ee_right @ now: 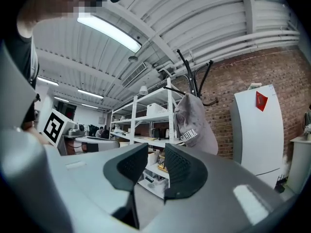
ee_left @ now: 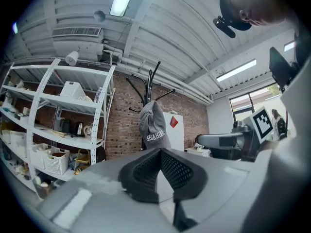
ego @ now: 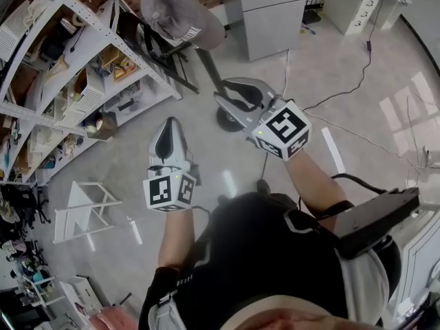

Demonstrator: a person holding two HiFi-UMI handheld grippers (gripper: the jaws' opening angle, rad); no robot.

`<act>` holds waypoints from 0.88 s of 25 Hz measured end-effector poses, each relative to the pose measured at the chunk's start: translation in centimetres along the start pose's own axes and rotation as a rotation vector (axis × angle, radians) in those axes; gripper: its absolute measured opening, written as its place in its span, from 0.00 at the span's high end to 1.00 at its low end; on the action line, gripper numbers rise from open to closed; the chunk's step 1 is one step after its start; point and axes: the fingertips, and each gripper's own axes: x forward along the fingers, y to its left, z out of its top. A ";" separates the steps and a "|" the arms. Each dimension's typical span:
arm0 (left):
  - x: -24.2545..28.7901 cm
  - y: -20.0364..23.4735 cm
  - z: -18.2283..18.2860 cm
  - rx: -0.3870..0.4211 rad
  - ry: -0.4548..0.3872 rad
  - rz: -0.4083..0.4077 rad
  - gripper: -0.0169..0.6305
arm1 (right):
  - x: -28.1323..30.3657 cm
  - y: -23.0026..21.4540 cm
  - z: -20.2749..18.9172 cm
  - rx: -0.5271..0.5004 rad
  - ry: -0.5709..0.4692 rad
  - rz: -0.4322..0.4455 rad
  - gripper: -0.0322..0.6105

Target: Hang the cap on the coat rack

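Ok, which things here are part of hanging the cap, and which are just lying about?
For the job: cap, coat rack.
Just lying about: shelving unit, white cabinet, white step stool.

Workshop-like lab, brick wall, cluttered white storage shelving, trailing power cable

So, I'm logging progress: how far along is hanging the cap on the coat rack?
Done: the grey cap hangs on a hook of the coat rack, and neither gripper touches it. In hand: nothing. The right gripper stands open and empty, and the left gripper has its jaw tips together on nothing. Left: no step of the job seems to remain.
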 end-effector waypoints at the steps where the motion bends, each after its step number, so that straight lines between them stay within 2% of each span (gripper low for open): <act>1: -0.2 0.0 0.2 -0.004 -0.008 -0.011 0.96 | -0.1 0.2 0.3 -0.003 -0.004 -0.016 0.79; 4: -1.3 1.4 1.1 -0.010 -0.031 -0.030 0.97 | 0.5 1.4 1.2 0.010 -0.029 -0.055 0.83; 12: -3.0 3.9 3.2 -0.011 -0.095 -0.046 0.96 | 2.2 3.2 2.0 0.040 -0.044 -0.088 0.93; 22: -4.1 6.3 3.5 0.001 -0.089 -0.056 0.96 | 4.6 4.1 0.9 0.082 -0.024 -0.112 0.94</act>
